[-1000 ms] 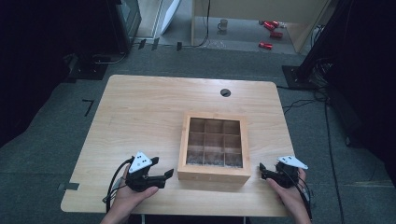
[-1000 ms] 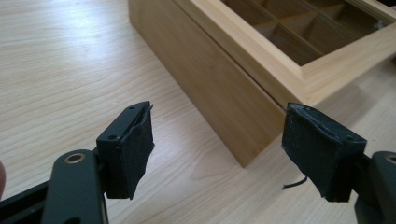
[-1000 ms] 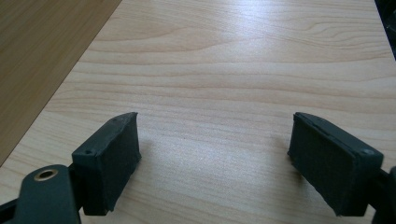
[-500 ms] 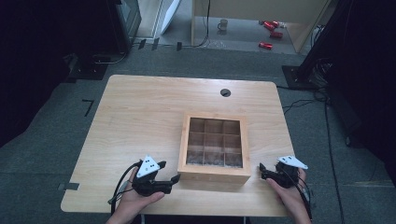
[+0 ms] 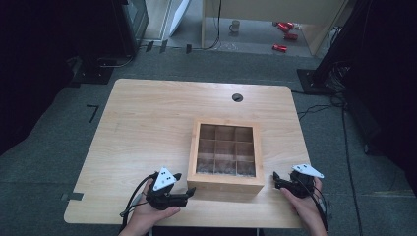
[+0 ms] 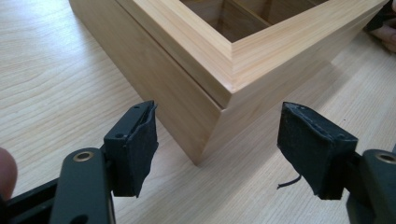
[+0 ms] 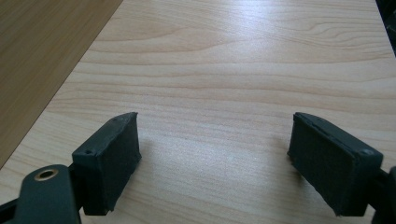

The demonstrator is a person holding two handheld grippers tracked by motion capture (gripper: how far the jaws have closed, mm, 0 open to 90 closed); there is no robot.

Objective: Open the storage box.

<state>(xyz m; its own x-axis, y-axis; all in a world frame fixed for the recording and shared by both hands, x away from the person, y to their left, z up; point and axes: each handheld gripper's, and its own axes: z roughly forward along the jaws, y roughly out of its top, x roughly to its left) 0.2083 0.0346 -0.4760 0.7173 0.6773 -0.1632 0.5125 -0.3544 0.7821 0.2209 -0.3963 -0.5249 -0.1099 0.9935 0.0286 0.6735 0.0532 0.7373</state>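
A square wooden box (image 5: 225, 183) with a grid of small compartments stands on the table's near half. My left gripper (image 5: 185, 183) lies low at the box's near left corner. In the left gripper view the box corner (image 6: 261, 51) sits between the jaws of this gripper (image 6: 219, 121), and the black pads (image 6: 137, 140) stand apart from the wood. These jaws have just been closing. My right gripper (image 5: 276, 180) rests open to the right of the box. In the right gripper view bare tabletop lies between its jaws (image 7: 212, 126), and the box wall (image 7: 42, 46) runs along the left.
The light wooden table (image 5: 147, 123) has a round cable hole (image 5: 237, 97) near its far edge. Dark floor with cables surrounds it, and dark stands flank both sides. A cup and red items lie on the floor far behind.
My left gripper has slid right along the front edge up to the box's near left corner. The right gripper has stayed put.
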